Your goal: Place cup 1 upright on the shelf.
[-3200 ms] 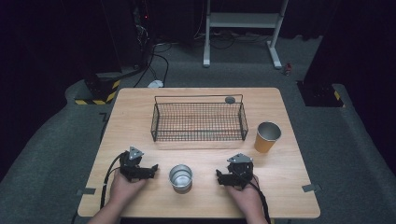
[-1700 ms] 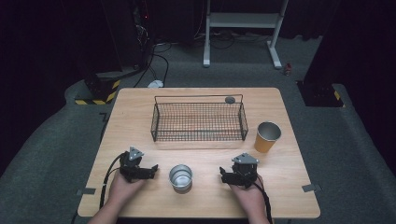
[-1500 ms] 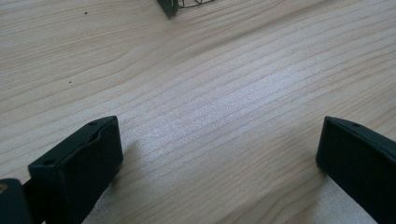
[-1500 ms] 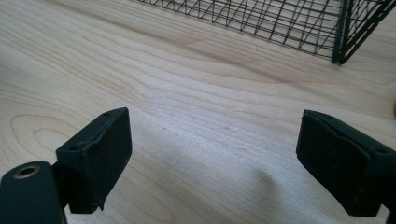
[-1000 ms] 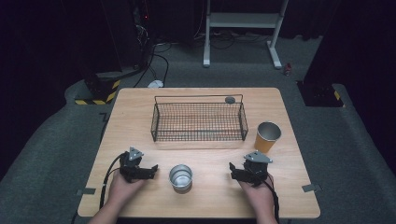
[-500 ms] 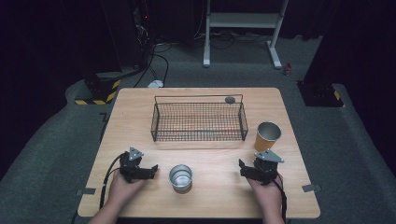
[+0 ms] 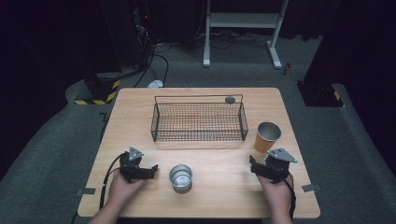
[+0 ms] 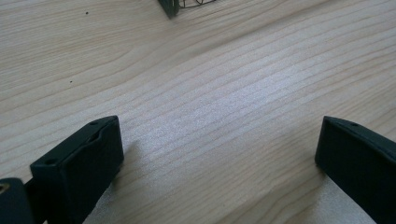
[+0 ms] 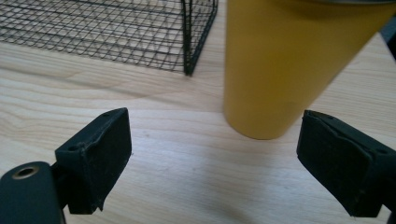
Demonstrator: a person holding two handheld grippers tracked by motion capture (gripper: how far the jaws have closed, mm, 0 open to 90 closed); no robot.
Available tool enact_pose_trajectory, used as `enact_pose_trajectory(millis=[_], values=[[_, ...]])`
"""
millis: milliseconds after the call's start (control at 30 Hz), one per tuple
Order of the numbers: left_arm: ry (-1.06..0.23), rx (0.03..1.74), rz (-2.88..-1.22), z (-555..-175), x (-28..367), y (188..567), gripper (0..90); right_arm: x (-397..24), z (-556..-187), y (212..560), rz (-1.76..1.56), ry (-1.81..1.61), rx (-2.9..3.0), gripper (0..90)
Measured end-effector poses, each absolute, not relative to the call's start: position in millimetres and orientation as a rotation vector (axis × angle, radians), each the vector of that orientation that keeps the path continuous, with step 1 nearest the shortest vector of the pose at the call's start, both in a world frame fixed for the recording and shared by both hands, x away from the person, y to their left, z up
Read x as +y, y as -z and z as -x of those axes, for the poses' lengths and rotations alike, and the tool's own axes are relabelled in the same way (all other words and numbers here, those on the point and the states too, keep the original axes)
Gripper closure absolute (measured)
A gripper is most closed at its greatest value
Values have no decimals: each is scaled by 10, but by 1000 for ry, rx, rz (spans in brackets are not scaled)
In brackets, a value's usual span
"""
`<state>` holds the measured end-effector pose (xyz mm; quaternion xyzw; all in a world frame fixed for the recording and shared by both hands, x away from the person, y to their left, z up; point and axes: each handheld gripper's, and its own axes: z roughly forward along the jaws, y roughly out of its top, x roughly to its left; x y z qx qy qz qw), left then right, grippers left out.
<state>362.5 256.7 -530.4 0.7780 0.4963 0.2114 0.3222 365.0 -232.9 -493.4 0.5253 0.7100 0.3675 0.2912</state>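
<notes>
**Q:** What am I about to take hold of, and where is it?

**Me:** A yellow cup (image 9: 299, 70), upright on the table (image 7: 224, 196), at one o'clock from my right gripper (image 9: 219, 168) and just right of the wire basket (image 7: 198, 121). Its jaws stand wide apart, empty.

**Q:** How will it handle?

**Me:** I judge it light, stiff and smooth, so slippery. I'd grip mid-wall. It's a plain tapered cylinder with a metallic inside. My left gripper (image 8: 215, 163) rests spread apart at nine o'clock of a steel cup (image 7: 180, 177)

A lab: dark walls, floor cables (image 7: 154, 65) (hazard-taped base (image 7: 100, 91)).
</notes>
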Motion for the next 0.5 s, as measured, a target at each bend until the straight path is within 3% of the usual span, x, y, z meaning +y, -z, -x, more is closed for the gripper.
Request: enact_pose_trajectory(millis=[500], values=[[-556, 1305, -2038, -3625, 2565, 5306, 12, -2502, -3852, 4886, -1444, -946, 1812, 92]])
